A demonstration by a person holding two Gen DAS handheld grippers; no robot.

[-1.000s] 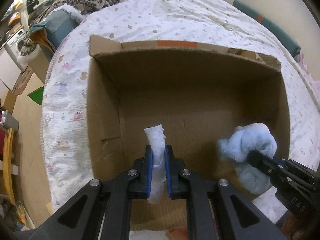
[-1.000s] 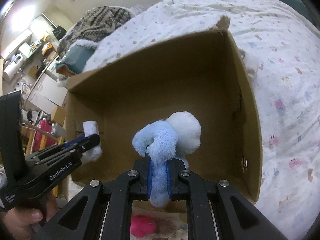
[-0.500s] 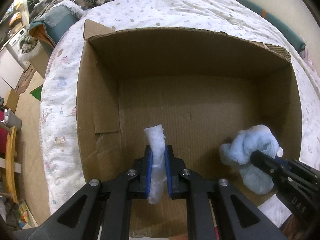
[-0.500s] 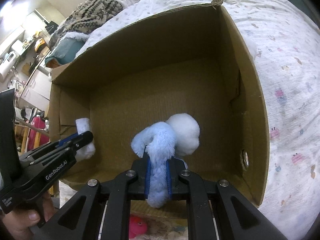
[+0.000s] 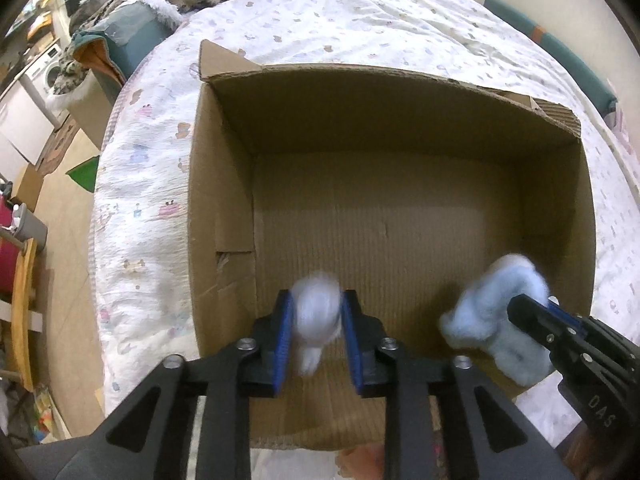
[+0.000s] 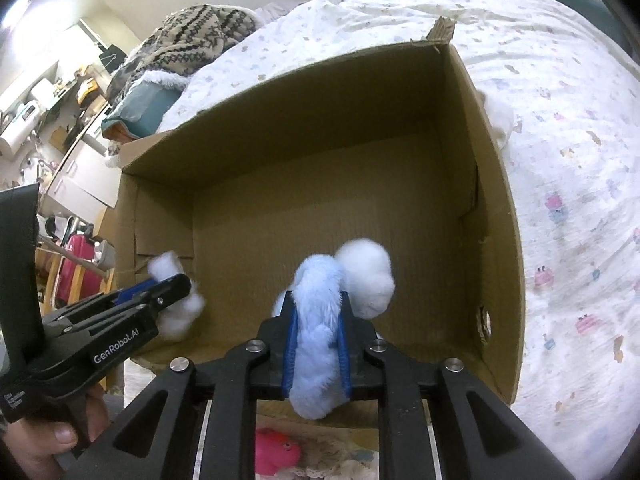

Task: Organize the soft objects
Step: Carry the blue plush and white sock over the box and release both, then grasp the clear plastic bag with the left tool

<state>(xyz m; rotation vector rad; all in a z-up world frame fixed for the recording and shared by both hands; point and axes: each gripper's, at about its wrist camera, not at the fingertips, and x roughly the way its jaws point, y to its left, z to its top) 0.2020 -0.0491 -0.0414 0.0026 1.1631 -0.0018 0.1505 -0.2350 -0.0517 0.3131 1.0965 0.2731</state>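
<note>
An open cardboard box (image 5: pixel 224 200) (image 6: pixel 500 208) stands on the bed, its inside bare. My left gripper (image 5: pixel 317 312) is over the box's near left part; its jaws have parted and a blurred white soft toy (image 5: pixel 318 316) sits loose between them. It also shows in the right wrist view (image 6: pixel 176 300). My right gripper (image 6: pixel 317 332) is shut on a light blue and white plush (image 6: pixel 320 344) over the box's near right part; the plush also shows in the left wrist view (image 5: pixel 496 316).
The bed has a white patterned quilt (image 5: pixel 400 24) (image 6: pixel 568 160) around the box. A knitted blanket and teal cushion (image 5: pixel 136 36) lie at the far left. A pink toy (image 6: pixel 276 454) lies below the box's near edge. The floor and furniture are to the left.
Both grippers moved forward and over the box. The left gripper's jaws widened and the white toy now looks blurred and loose between them. The right gripper's jaws have widened slightly around the blue plush.
</note>
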